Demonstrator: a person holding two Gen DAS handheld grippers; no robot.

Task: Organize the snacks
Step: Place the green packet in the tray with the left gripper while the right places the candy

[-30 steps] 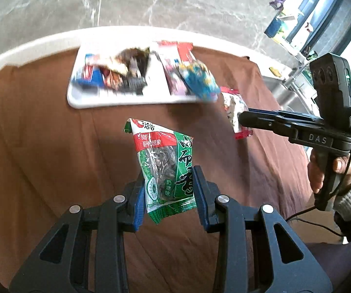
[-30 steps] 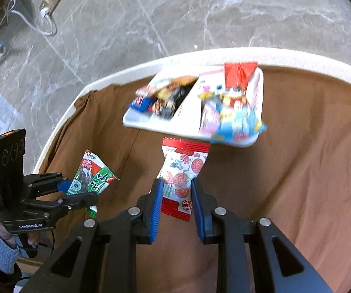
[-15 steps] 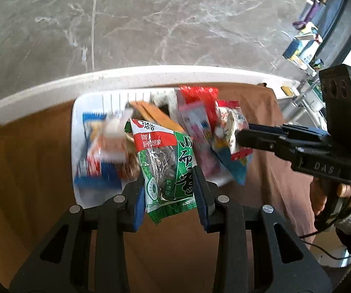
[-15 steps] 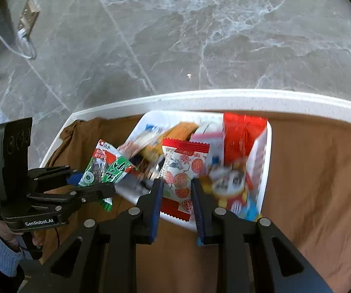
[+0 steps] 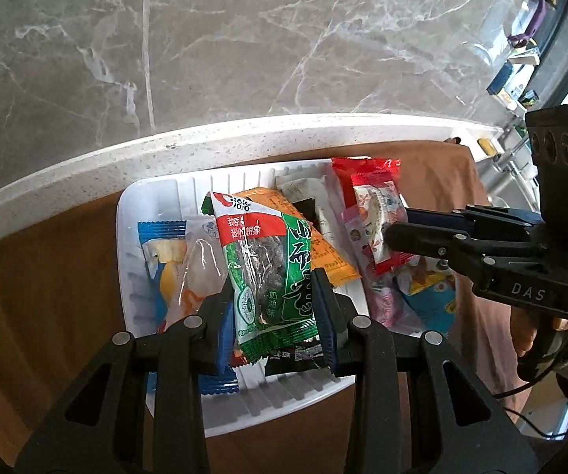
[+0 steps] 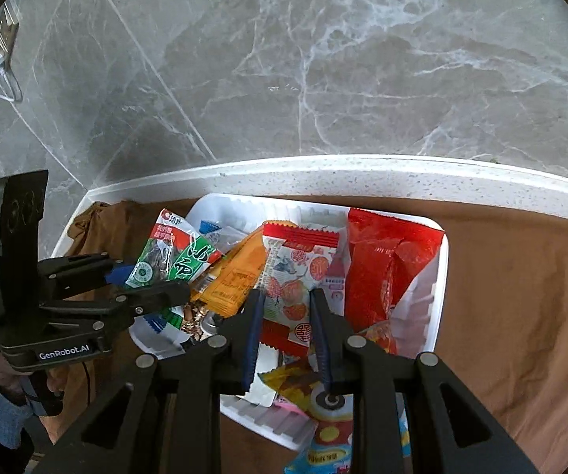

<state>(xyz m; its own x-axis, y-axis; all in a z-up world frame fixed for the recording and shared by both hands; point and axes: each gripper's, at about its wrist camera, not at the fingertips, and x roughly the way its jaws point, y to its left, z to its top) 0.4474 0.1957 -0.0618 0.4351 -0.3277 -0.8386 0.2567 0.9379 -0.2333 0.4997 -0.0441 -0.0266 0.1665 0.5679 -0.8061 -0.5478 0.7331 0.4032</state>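
"DAS" on right gripper (image 5: 396, 233) body; "GenRobot.AI" on left gripper (image 6: 165, 282) body; Chinese characters on green packet (image 5: 270, 272).

Shiny crinkly plastic film on the green and red seed packet (image 5: 268, 272) and the white packet with red fruit print (image 6: 299, 276). Ribbed white plastic tray (image 5: 153, 197) looks smooth, semi-gloss. Brown tablecloth (image 6: 521, 296) is soft matt fabric. Speckled white stone-look table edge (image 6: 363, 175), polished grey marble floor (image 6: 323, 59). Matt black plastic gripper arms with small metal bolts.
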